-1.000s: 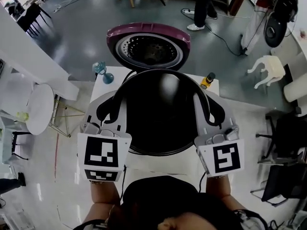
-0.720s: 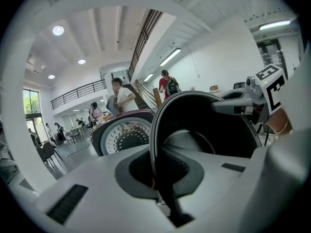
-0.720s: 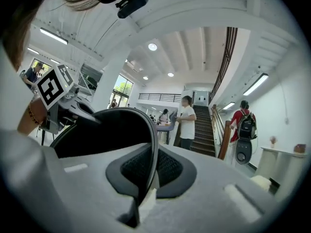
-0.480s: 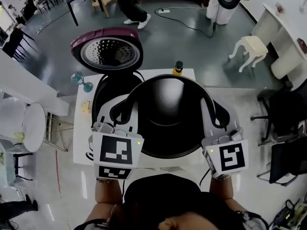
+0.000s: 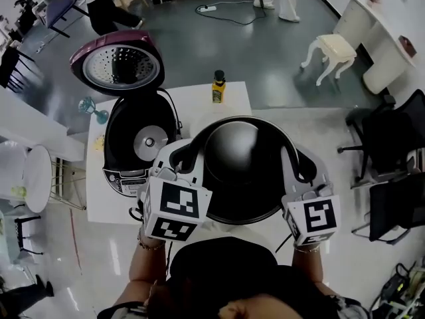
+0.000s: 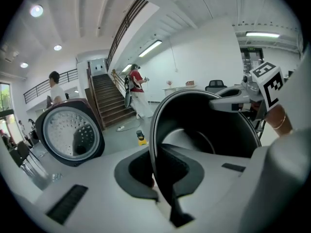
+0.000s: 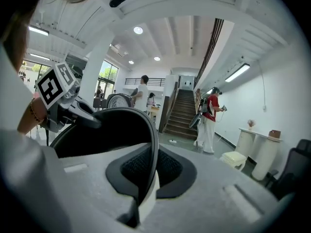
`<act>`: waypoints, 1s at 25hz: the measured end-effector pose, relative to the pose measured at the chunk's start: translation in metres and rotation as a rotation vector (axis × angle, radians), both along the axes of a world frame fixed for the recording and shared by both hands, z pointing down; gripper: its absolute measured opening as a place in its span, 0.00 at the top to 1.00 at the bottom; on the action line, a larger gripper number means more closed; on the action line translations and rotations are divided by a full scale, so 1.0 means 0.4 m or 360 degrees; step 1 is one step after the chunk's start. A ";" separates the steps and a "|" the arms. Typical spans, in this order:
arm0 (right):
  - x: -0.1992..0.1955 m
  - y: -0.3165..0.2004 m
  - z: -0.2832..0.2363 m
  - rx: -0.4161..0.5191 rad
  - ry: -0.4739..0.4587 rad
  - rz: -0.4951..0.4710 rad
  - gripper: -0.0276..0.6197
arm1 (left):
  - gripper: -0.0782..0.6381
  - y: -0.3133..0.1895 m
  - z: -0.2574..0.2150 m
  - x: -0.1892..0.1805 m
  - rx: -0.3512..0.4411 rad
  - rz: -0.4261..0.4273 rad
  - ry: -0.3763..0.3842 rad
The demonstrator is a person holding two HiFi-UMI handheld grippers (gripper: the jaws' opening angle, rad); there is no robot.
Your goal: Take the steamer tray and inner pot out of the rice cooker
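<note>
The inner pot [image 5: 239,171], black and round with its mouth up, hangs in the air between the two tools over the table's [image 5: 99,193] near right corner, and its right side reaches past the right edge. The left gripper [image 5: 188,157] is clamped on the pot's left rim. Its own view shows the thin rim [image 6: 154,144] running edge-on between the dark pads, which press on it from both sides. The right gripper [image 5: 300,168] is clamped the same way on the opposite rim, and its view shows the rim [image 7: 154,144] pinched between the mesh-textured pads with no gap. Each gripper view looks across the dark hollow of the pot to the other gripper's marker cube on the far side. The rice cooker [image 5: 139,145] stands along the table's left edge, just beside the pot. Its purple lid [image 5: 119,65] is swung up and back beyond the far edge, showing the perforated silver inner face, and a round metal plate [image 5: 148,141] shows at the bottom of the open cavity. A yellow bottle [image 5: 218,87] stands upright at the far edge, toward the far right corner. A blue glass [image 5: 91,107] stands at the far left corner. I cannot make out the steamer tray for certain in any view. A white stool [image 5: 330,50] stands on the floor, well apart from the table.
</note>
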State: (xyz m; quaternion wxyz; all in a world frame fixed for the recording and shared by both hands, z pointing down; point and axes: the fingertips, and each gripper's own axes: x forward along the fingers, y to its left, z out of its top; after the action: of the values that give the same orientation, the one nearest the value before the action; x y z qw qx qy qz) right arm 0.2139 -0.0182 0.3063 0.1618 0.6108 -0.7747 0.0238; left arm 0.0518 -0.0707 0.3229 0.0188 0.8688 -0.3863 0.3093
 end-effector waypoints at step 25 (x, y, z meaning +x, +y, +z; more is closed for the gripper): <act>-0.002 0.065 0.503 -0.0730 -0.0194 -0.0171 0.93 | 0.88 0.136 0.499 -0.011 -0.0737 -0.0134 -0.0219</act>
State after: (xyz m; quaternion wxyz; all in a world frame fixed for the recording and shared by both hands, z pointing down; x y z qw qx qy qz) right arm 0.2131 0.0077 0.5074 0.2503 0.5134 -0.7887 0.2274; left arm 0.0472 -0.0165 0.5225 0.2041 0.8013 -0.3412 0.4470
